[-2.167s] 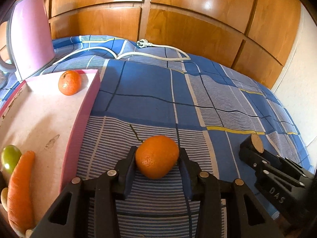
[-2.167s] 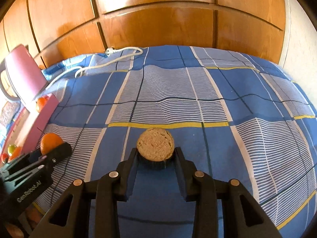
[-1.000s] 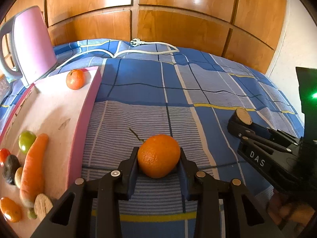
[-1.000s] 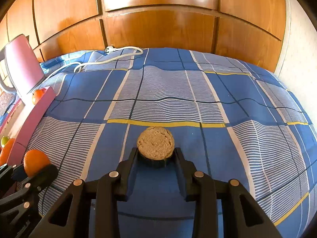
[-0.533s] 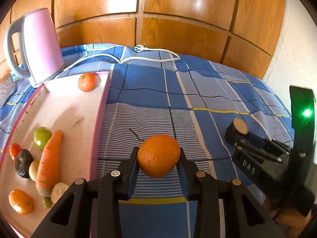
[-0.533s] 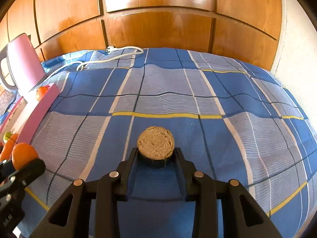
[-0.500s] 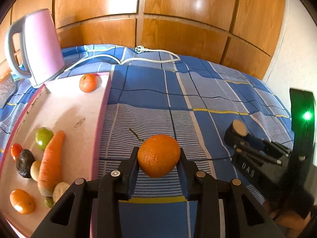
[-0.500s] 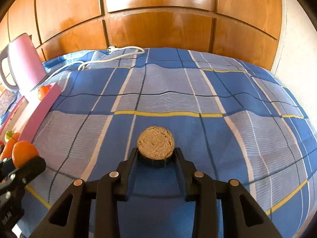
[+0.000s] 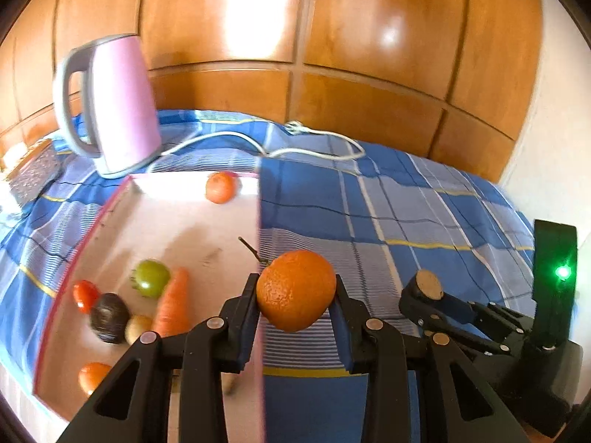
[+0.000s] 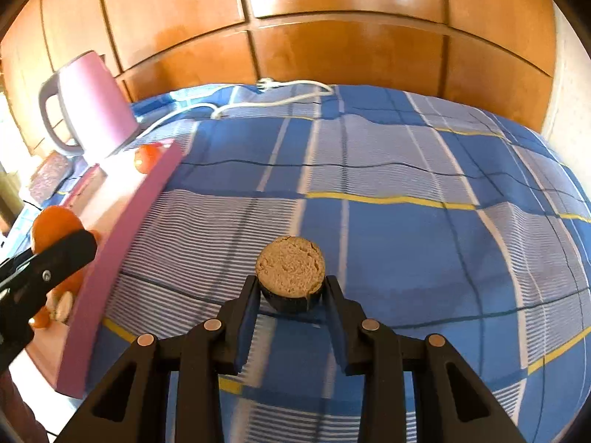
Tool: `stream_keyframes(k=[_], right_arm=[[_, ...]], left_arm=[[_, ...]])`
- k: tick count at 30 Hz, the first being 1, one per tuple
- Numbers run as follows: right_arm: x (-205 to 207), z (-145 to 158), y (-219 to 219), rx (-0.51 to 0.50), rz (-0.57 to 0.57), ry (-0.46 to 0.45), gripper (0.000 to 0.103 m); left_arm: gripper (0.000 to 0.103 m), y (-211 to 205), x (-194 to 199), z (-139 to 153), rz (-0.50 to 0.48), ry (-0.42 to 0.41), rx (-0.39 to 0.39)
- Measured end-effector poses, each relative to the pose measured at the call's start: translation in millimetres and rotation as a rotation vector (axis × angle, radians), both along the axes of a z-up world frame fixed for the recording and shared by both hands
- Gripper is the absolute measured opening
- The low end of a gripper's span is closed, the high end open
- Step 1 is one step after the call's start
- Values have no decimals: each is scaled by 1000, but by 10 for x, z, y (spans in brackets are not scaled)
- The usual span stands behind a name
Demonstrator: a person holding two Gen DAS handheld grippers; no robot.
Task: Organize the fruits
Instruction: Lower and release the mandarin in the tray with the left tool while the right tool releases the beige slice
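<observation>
Oranges are split between the pink tray (image 9: pixel 155 221), where one (image 9: pixel 220 187) sits by the far wall, and the left hand-held gripper (image 9: pixel 295 295), pinching another (image 9: pixel 296 290) above the tray's right edge, while the right hand-held gripper (image 10: pixel 290 291) pinches a round brown-faced fruit piece (image 10: pixel 290 271), flat face upward, over the bed (image 10: pixel 406 184).

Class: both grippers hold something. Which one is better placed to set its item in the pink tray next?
Left. The left gripper holds the orange right at the pink tray's edge; the right gripper is over the blanket, farther away.
</observation>
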State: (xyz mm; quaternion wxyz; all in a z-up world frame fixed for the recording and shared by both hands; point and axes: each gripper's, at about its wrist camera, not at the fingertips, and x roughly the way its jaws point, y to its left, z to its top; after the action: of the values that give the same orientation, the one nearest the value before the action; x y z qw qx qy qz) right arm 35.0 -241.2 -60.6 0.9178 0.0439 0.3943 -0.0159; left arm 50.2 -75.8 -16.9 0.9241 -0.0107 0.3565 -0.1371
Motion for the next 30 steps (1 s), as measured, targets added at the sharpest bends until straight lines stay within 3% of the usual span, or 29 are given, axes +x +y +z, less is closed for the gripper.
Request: stream_keyframes(k=[15, 21, 30], right_arm=[[326, 418, 836, 37, 268, -31, 35], [537, 536, 1210, 45, 358, -35, 35], [861, 410, 1480, 54, 365, 28, 36]], left_arm=[[36, 1071, 270, -21, 235, 43, -72], [36, 1261, 355, -83, 252, 62, -82], [42, 1224, 391, -117, 233, 62, -72]])
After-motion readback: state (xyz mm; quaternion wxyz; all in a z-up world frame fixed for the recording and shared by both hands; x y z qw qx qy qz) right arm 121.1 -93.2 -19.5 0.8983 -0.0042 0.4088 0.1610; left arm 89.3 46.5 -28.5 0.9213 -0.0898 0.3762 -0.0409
